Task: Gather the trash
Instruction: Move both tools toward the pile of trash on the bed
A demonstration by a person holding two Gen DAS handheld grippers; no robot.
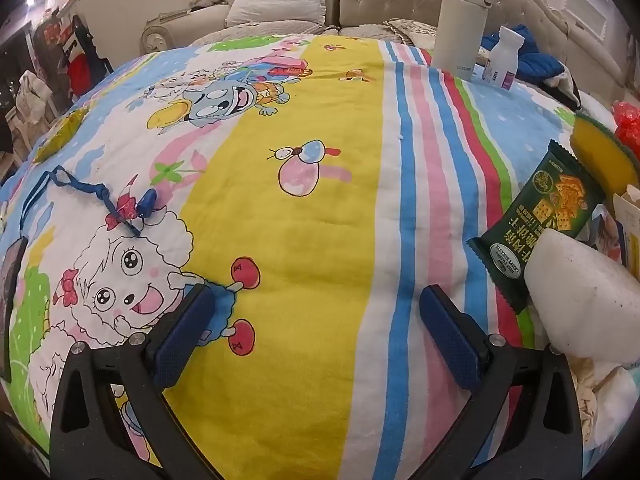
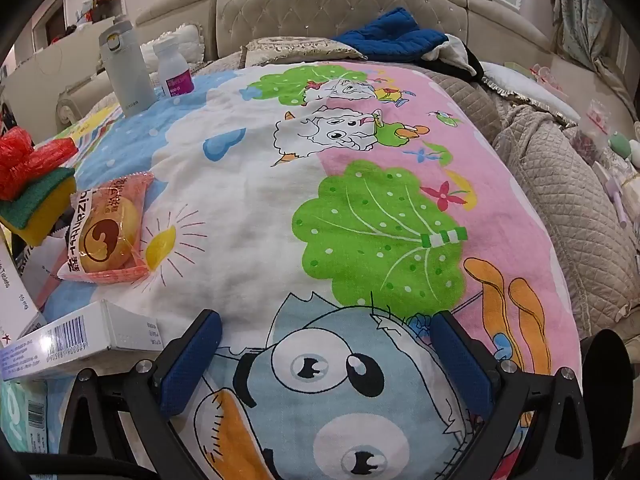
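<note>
My left gripper (image 1: 318, 300) hangs open over a cartoon-print blanket (image 1: 312, 216), nothing between its blue pads. To its right lie a dark green biscuit packet (image 1: 540, 220), a white foam block (image 1: 584, 296) and crumpled tissue (image 1: 592, 400). My right gripper (image 2: 326, 326) is also open above the blanket (image 2: 360, 200), with no object between its fingers. Left of it lie an orange snack packet with a round cake (image 2: 108, 228), a white barcode box (image 2: 80, 340), a yellow-green sponge (image 2: 40, 208) and a red plastic bag (image 2: 24, 160).
A grey flask (image 1: 460, 20) and a small white bottle (image 1: 502, 58) stand at the blanket's far side; both show in the right wrist view, flask (image 2: 124, 68), bottle (image 2: 174, 68). A blue lanyard (image 1: 80, 196) lies left. Blue cloth (image 2: 392, 36), headboard (image 2: 340, 4) and quilted bedding (image 2: 560, 184) lie beyond.
</note>
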